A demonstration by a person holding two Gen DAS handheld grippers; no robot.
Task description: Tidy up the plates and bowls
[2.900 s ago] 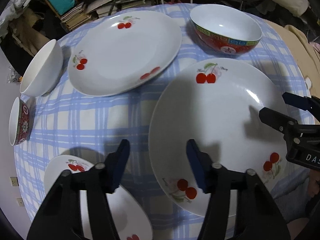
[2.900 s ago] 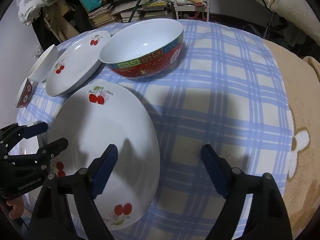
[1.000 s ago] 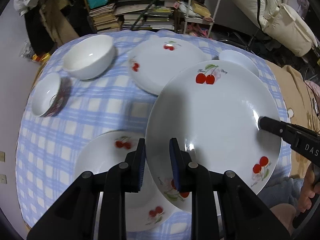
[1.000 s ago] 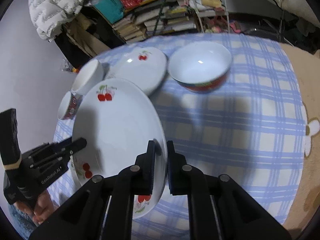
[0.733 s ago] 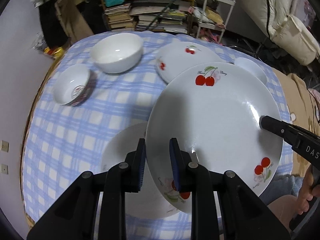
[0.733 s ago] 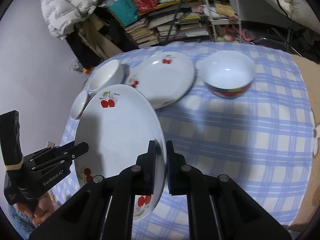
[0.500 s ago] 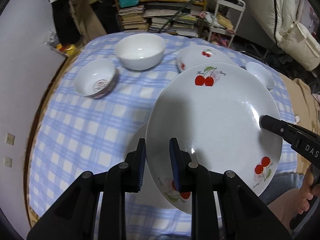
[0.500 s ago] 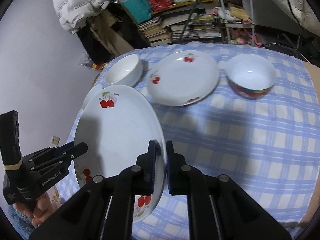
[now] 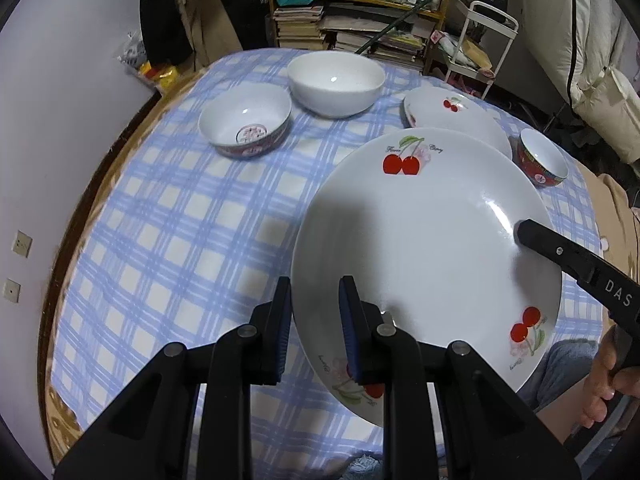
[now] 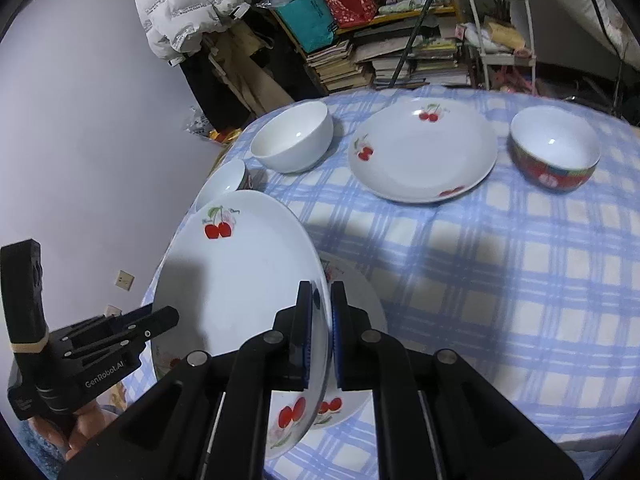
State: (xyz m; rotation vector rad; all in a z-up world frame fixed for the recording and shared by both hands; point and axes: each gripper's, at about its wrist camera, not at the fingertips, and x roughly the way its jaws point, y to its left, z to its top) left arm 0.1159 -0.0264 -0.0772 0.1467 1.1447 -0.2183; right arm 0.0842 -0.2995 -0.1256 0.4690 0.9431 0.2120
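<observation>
You hold one large cherry plate [image 9: 424, 240] up off the checked tablecloth [image 9: 180, 232], your left gripper [image 9: 314, 322] clamped on its near rim and your right gripper [image 10: 320, 330] pinching the opposite edge. Count three cherry plates: this one, a second plate [image 10: 360, 320] directly beneath it, a third plate [image 10: 424, 152] farther back. Three bowls stand apart: a plain white bowl [image 9: 336, 82], a small patterned bowl [image 9: 246, 124], a red-banded bowl [image 10: 556, 146].

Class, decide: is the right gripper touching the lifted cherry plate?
Touching. The right wrist view shows the right gripper with both fingers pressed on the cherry plate's rim.
</observation>
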